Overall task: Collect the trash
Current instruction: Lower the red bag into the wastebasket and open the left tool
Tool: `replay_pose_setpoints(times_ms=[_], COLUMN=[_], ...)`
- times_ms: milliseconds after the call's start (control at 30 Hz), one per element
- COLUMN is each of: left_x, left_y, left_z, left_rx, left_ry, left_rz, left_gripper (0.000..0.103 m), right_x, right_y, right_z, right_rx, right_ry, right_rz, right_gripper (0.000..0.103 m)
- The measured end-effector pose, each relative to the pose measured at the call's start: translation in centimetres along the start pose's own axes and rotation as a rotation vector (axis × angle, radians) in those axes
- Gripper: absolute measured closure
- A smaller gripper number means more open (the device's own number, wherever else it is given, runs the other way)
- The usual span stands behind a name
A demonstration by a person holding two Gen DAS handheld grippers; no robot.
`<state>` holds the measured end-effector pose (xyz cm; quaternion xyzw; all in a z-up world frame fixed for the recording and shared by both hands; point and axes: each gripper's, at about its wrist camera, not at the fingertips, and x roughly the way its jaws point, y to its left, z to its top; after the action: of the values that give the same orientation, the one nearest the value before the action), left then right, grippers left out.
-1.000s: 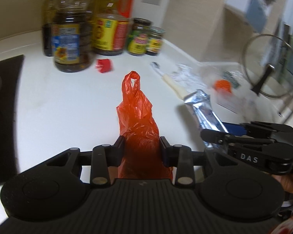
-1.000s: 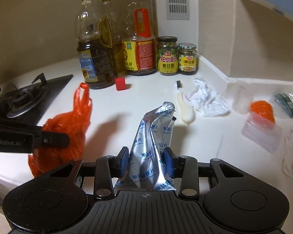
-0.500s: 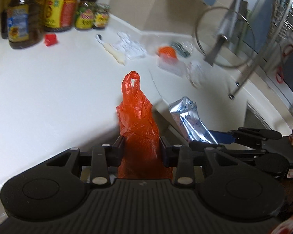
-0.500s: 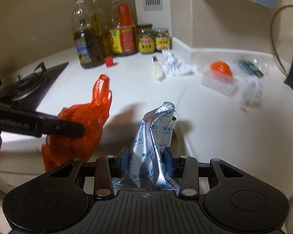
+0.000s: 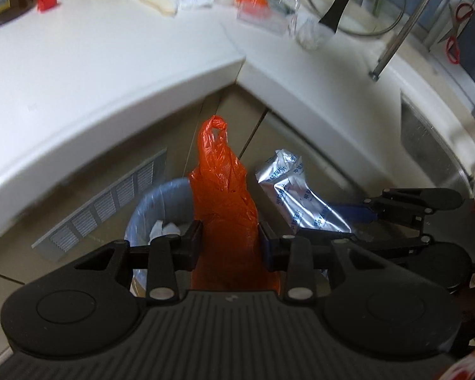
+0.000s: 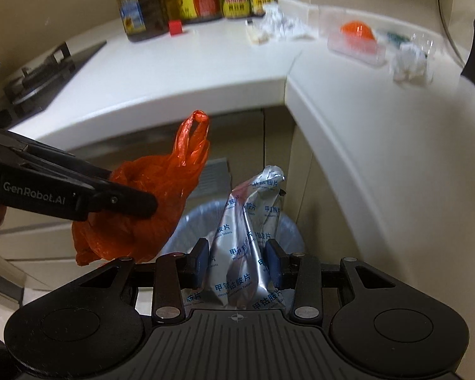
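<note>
Standing upright, orange bag (image 5: 224,196); pouch (image 6: 250,237) seemingly tilted.

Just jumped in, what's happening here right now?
Trash run, mid-drop. The left gripper is shut on an orange bag, and the right gripper is shut on a foil pouch. Both hang over the lined bin below the counter. Nothing is released yet; more scraps remain on the counter.
</note>
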<state>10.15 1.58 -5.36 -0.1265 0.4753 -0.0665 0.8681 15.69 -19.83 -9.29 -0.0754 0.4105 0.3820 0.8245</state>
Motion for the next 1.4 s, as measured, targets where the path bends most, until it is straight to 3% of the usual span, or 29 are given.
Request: replay_pose_setpoints(times_ms=[667,1400], left_x=[6.6,8.8], left_y=[2.1,2.4], left_z=[-1.5,-1.3], left_rx=[-0.012,-0.017], left_ry=[0.170,0.208], left_rz=[0.105,0.106], left_gripper=[0.070,0.070], right_x=[6.5,9.3], right_y=[-0.5,-0.5], right_z=[-1.3,-0.6], right_rx=[-0.014,-0.013], right_ry=[0.144,0.213], right_rz=[-0.035,-0.053], right_gripper=[0.064,0.064])
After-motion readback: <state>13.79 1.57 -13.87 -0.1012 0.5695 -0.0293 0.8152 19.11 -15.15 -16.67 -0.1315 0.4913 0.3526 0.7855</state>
